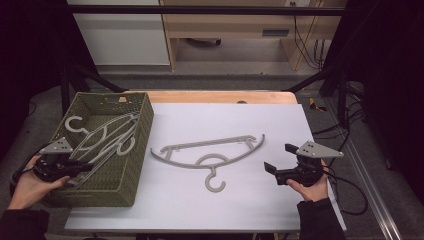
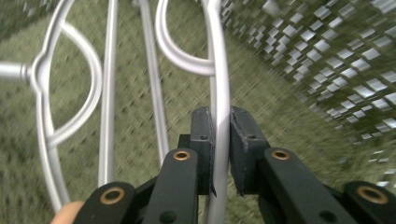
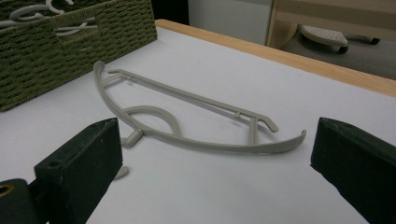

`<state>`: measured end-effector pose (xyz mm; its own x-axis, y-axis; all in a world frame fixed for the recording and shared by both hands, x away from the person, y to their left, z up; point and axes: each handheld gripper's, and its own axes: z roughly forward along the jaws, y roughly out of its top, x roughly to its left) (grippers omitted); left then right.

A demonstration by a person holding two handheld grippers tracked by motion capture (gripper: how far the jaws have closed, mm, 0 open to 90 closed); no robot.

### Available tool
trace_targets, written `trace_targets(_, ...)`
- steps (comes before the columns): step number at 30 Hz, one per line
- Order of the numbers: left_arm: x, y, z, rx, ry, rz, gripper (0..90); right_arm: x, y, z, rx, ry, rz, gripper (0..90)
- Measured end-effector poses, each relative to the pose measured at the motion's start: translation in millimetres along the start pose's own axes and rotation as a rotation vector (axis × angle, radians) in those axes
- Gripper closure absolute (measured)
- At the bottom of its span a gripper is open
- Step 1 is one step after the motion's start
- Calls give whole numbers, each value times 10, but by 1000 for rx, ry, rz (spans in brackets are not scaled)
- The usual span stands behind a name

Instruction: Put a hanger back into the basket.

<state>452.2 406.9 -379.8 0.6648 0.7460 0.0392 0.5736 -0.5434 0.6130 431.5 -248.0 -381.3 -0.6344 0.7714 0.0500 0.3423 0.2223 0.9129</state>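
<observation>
Placement of hangers into the green woven basket (image 1: 135, 165) is judged to be the step in hand. The left claw (image 1: 92, 167) is seen inside the basket, at its near end, clenched on the rail of a pale grey hanger (image 2: 219, 88); in the left gripper view the two pads are pressed against that rail from either side, with the basket's woven floor close beneath. This held hanger is lying among others in the basket (image 1: 102, 137), touching them, their hooks pointing toward the far left corner.

A second hanger (image 1: 210, 152) is lying flat on the white tabletop (image 1: 280, 200), between the basket and the right claw (image 1: 275, 159), with its hook toward the person. The right claw is held released, jaws wide apart, hovering near that hanger's right tip but not touching it.

The next move is judged to call for a release of the left claw once the held hanger is settled, followed by a clean withdrawal upward.

Obstructions noted: the basket's near wall and the tangle of hooks and rails, on which the claw could catch when lifted out. The flat hanger on the tabletop offers little height for a grasp. Beyond the tabletop, a wooden edge (image 1: 215, 96), a cabinet and cables are noted, well apart from the work.
</observation>
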Motion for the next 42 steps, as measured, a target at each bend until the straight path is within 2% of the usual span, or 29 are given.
trace_targets(2, -17, -4, 27, 20, 27, -3, 783, -2, -1, 2, 0, 0, 0, 24)
trace_targets(4, -24, 16, -1, 13, 23, -15, 767, 2, -3, 9, 1, -4, 4, 24)
trace_targets(6, -47, 58, -26, 10, 39, -8, 700, 3, -4, 15, 3, -2, 2, 24)
trace_targets(8, -95, 117, -39, 0, 32, -6, 657, 3, -4, 18, 3, 0, -1, 24)
trace_targets(10, -132, 192, -28, -5, 46, 10, 579, 3, -4, 18, 3, 0, 2, 24)
trace_targets(14, -166, 330, 93, 16, 75, 22, 458, 5, -6, 24, 3, 3, -1, 24)
trace_targets(17, -169, 396, 204, 48, 101, 26, 450, 8, -6, 26, 5, 3, 0, 24)
trace_targets(21, -178, 435, 348, 116, 129, 26, 470, 9, -7, 27, 6, 4, 1, 25)
trace_targets(23, -177, 441, 398, 172, 156, 42, 507, 9, -7, 29, 6, 5, -2, 25)
trace_targets(25, -172, 442, 424, 198, 175, 34, 555, 11, -8, 30, 7, 6, -1, 25)
trace_targets(27, -166, 442, 418, 198, 199, 19, 638, 11, -8, 31, 8, 6, -1, 25)
trace_targets(28, -158, 440, 415, 193, 195, 12, 664, 12, -8, 31, 8, 7, -1, 25)
trace_targets(34, -180, 454, 382, 209, 205, 38, 700, 11, -7, 26, 7, 5, 0, 25)
trace_targets(39, -143, 488, 216, 156, 211, 12, 767, 4, -5, 19, 3, 4, -5, 25)
trace_targets(41, -79, 476, 129, 127, 227, -16, 791, 2, -4, 13, 3, 4, -4, 25)
trace_targets(42, -34, 459, 93, 113, 212, -40, 794, 1, -3, 11, 2, 3, -4, 25)
